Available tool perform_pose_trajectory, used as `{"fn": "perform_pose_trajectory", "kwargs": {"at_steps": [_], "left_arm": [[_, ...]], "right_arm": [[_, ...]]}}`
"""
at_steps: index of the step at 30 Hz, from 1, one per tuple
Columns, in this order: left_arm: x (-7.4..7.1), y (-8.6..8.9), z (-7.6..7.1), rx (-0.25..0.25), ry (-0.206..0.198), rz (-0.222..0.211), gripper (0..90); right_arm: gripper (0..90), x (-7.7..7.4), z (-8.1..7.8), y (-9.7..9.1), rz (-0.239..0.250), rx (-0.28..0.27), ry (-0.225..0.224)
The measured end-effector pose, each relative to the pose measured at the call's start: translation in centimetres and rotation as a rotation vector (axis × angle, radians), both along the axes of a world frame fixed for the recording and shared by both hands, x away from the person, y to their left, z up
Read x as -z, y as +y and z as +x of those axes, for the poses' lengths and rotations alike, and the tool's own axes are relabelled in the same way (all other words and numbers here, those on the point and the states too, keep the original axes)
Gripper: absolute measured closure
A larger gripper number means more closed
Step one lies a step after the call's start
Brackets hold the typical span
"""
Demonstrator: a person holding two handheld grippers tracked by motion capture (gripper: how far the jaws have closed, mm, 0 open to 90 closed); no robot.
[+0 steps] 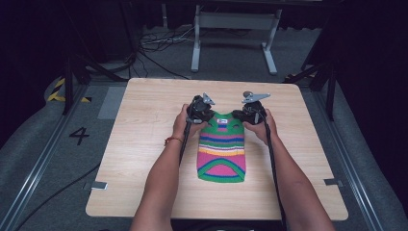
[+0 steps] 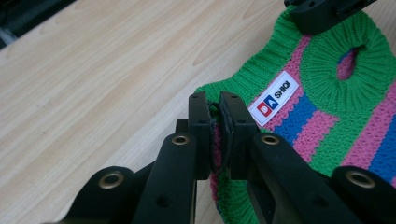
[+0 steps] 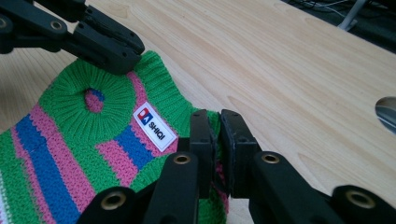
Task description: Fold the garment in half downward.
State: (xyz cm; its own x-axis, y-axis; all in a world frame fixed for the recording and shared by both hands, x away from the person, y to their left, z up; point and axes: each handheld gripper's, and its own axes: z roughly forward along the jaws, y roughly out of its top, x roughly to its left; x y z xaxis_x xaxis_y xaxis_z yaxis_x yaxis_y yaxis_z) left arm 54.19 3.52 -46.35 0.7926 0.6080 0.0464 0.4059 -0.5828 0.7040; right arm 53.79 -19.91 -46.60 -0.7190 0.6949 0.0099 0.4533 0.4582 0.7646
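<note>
Gripping at both top corners, the two grippers have this little striped knitted sweater pinched tight at its far end. It lies flat in the middle of the wooden table, bands of green, pink, blue and yellow running across it, its rounded hem toward the person. The left gripper sits at the sweater's left shoulder; in the left gripper view its jaws are closed right down on the green ribbed edge, a fold of knit squeezed between the pads. The right gripper mirrors it on the other shoulder, and the right gripper view shows the same story: jaws clamped together on the sweater's edge, fabric caught in the narrow gap. Between the two grips there's a white sewn label reading SHIQI, just beside a ribbed green opening in the knit. Both hands wrap the gripper bodies, forearms coming in from the near side, cables trailing back along them.
</note>
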Motion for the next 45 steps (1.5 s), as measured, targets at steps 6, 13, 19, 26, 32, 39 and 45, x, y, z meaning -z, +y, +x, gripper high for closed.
{"fn": "perform_pose_trajectory", "kwargs": {"at_steps": [6, 13, 19, 26, 32, 39, 45], "left_arm": [[-1.0, 0.7, -0.7, 0.050, -0.021, 0.017, 83.7], [-1.8, 1.3, -1.8, 0.087, -0.048, 0.042, 83.7], [-2.5, 1.8, -3.2, 0.113, -0.079, 0.043, 83.8], [-3.5, 2.0, -5.3, 0.173, -0.126, 0.063, 83.8], [-3.7, 2.0, -7.5, 0.230, -0.157, 0.086, 83.7], [-3.1, 2.3, -10.5, 0.299, -0.169, 0.104, 83.6], [-2.7, 2.4, -11.9, 0.330, -0.165, 0.109, 83.6]], "right_arm": [[84.4, -0.8, -0.6, -0.1, 0.030, -0.028, -0.027], [84.4, -1.5, -1.8, -0.1, 0.046, -0.079, -0.049], [84.4, -2.4, -3.0, -0.1, 0.054, -0.129, -0.073], [84.4, -3.0, -4.7, -0.6, 0.069, -0.178, -0.089], [84.4, -3.0, -6.3, -1.2, 0.083, -0.223, -0.091], [84.3, -2.9, -8.9, -1.8, 0.090, -0.289, -0.084], [84.3, -2.8, -10.5, -1.8, 0.084, -0.336, -0.079]]}}
